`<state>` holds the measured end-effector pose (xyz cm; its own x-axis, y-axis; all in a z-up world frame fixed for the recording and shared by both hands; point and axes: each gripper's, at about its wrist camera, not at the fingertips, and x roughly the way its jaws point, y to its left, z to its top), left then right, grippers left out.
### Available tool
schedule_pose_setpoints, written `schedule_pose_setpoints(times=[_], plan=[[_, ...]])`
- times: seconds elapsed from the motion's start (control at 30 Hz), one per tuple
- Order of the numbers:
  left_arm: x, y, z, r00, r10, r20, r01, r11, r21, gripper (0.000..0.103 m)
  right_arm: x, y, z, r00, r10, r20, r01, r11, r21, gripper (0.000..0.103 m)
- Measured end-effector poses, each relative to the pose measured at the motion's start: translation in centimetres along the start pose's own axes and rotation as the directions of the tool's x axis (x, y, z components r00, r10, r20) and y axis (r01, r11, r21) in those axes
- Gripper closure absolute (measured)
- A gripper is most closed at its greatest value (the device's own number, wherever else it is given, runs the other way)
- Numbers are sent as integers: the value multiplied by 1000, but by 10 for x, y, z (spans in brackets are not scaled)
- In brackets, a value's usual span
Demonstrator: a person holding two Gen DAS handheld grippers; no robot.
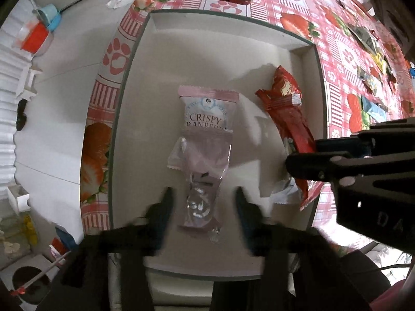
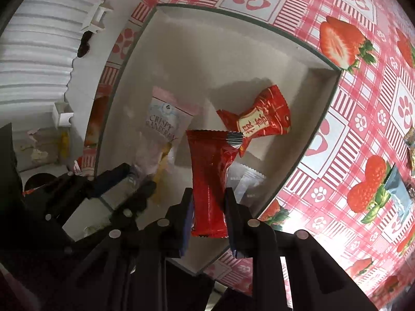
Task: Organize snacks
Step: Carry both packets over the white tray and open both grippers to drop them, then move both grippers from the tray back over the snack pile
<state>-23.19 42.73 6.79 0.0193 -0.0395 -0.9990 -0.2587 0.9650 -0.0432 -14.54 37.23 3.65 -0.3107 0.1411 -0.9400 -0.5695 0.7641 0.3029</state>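
**Both grippers over the tray, 2 packets in play**

Left gripper [image 1: 203, 207]: jaws apart, 1 finger on each side of the pink "Crispy Cranberry" packet [image 1: 205, 140]. I cannot tell from the left wrist view whether the pads touch the film; the fingers are blurred. The packet lies flat near the middle of the white tray [image 1: 129, 83], its clear lower end toward the jaws.

Right gripper [image 2: 208, 207]: jaws clamped on the long red packet [image 2: 210, 171], gripping near its lower end. The upper crimped end reaches over the tray floor. Beside it in the tray lie a 2nd red packet with a cream label [image 2: 259, 121] and a white packet [image 2: 246, 181], partly under the held one.

More wrapped snacks [image 1: 371, 77] are scattered on the strawberry tablecloth [image 2: 363, 103], well apart from the tray.

Handling, my read:
- All of these look light; weight is not the problem.
- Film wrappers are glossy and likely slippery, and they buckle under a pinch.
- The cranberry packet's clear end looks slack and crinkled, so gripping there risks catching film only. I would take it across the width, near the printed, fuller section.
- Contents are probably brittle; a gentle squeeze is enough.
- The red packet held by 1 end may droop or swing, so I would set it down slowly.
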Motion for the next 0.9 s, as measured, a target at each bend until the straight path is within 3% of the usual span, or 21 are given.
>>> schedule_pose_setpoints(times=[0.03, 0.2, 0.23, 0.27, 0.3, 0.33, 0.6, 0.63, 0.67, 0.9], plan=[[-1, -1, 1, 1000, 4, 4, -4, 1000, -1, 30, 0, -1, -1, 1000, 0, 0, 0, 1000, 4, 78], [-3, -9, 4, 1000, 15, 4, -15, 1000, 2, 25, -3, -5, -3, 1000, -3, 11, 3, 1000, 24, 78], [-4, -10, 5, 1000, 16, 6, -16, 1000, 1, 24, -4, -7, -4, 1000, -6, 14, 5, 1000, 29, 68], [-4, -11, 5, 1000, 17, 7, -17, 1000, 1, 24, -6, -9, -5, 1000, -9, 19, 9, 999, 34, 38], [-5, -14, 6, 1000, 18, 7, -18, 1000, 3, 24, -8, -11, -6, 999, -15, 35, 14, 999, 39, 24], [-6, -17, 8, 1000, 19, 9, -19, 1000, 4, 24, -12, -12, -8, 999, -18, 50, 15, 999, 44, 17], [-19, -45, 13, 1000, 17, 18, -18, 998, 55, 24, -18, -42, -24, 997, -38, 74, 27, 990, 142, 17], [-22, -49, 14, 993, -89, 71, 85, 995, 47, 24, -19, -49, -28, 996, -45, 76, 32, 986, 163, 11], [-24, -54, 16, 993, -89, 75, 85, 995, 58, 24, -20, -55, -31, 996, -54, 74, 39, 983, 182, 0], [-43, -101, 34, 991, -97, 91, 84, 987, 134, 24, -27, -115, -71, 995, -55, 82, 23, 933, 359, 0]])
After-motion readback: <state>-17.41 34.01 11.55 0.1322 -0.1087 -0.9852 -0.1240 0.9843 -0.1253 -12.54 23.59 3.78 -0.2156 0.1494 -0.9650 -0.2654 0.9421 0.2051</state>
